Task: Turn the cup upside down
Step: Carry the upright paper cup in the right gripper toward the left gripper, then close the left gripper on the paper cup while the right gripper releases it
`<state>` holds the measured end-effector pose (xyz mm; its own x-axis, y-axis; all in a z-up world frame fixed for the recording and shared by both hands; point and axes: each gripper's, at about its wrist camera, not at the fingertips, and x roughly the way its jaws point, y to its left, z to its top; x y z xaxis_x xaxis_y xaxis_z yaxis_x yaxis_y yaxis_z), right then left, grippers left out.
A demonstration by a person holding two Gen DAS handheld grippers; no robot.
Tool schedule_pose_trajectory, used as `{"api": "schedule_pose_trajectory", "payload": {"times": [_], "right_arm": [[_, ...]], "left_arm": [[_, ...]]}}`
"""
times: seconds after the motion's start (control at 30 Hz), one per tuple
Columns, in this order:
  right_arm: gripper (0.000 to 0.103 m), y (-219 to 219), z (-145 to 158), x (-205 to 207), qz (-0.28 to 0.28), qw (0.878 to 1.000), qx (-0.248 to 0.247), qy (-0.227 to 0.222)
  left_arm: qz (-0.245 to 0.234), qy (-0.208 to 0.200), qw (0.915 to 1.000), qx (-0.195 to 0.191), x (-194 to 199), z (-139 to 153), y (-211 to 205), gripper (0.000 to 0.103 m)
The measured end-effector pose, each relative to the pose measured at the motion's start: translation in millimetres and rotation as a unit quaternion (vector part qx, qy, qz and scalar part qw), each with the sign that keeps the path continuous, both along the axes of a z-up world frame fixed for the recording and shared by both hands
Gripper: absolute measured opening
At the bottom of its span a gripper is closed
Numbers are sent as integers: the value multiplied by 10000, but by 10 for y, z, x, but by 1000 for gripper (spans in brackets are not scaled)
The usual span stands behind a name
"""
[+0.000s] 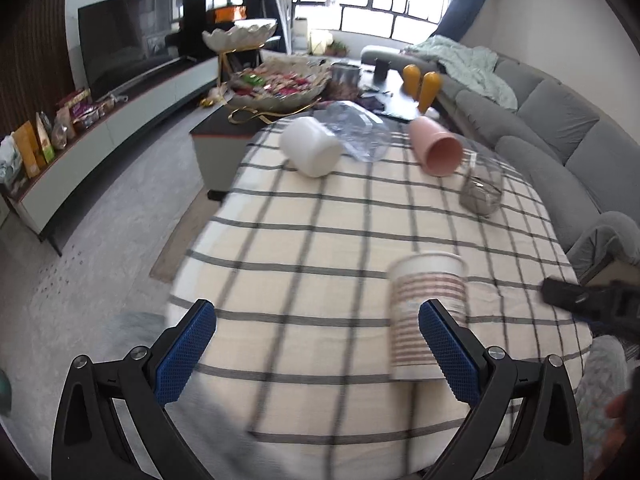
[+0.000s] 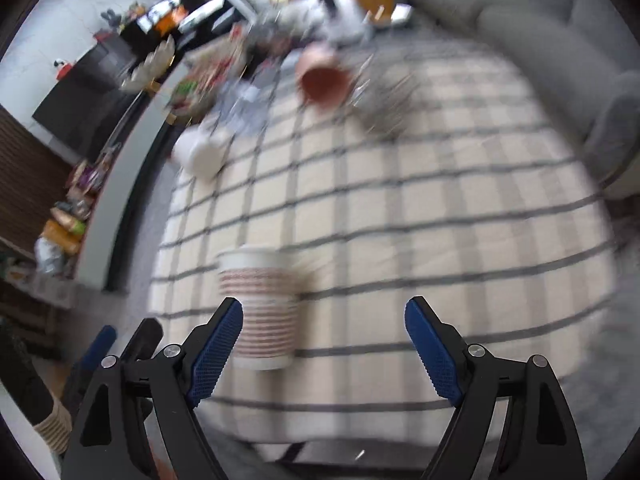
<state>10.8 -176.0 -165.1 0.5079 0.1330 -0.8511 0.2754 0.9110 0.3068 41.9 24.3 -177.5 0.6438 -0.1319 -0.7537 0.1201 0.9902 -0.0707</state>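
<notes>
Both jaws spread wide and empty, left gripper [image 1: 318, 354] and right gripper [image 2: 324, 346] flanking the red-striped white paper cup [image 1: 429, 316] on the checked tablecloth [image 1: 320, 240], narrower end down.

Cup: paper cup [image 1: 428, 312] [image 2: 260, 308], white with thin reddish bands
Pose: standing, wider end down (motion-blurred)
Place: near edge of checked tablecloth [image 1: 320, 240], free of both grippers
</notes>
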Motion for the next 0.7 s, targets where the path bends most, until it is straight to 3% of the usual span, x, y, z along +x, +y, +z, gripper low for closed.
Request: {"api": "schedule_pose_trajectory", "payload": {"times": [0.1,0.2,0.33,0.6,0.7], "right_arm": [[85,-260,152,-293,-367,9964,-671,-356],[86,-428,193,-481,-629,9928,-889,-501],[86,-636,158,-630,-898,9916,-802,-477],[86,-770,43,-729,-1045,9913,-608,-525],[86,-764,16,-716,-1032,9919,-543,-509]], "left_arm": [[-185,-239,9995,82,-69,-74,-295,103],[-356,-639,9971,194,-111,-122,-531,103],[-429,-793,9954,316,-93,-266,-724,103],[-639,-626,9951,417,-47,-543,-952,102],[-649,-471,9957,453,-22,-632,-1003,97]]}}
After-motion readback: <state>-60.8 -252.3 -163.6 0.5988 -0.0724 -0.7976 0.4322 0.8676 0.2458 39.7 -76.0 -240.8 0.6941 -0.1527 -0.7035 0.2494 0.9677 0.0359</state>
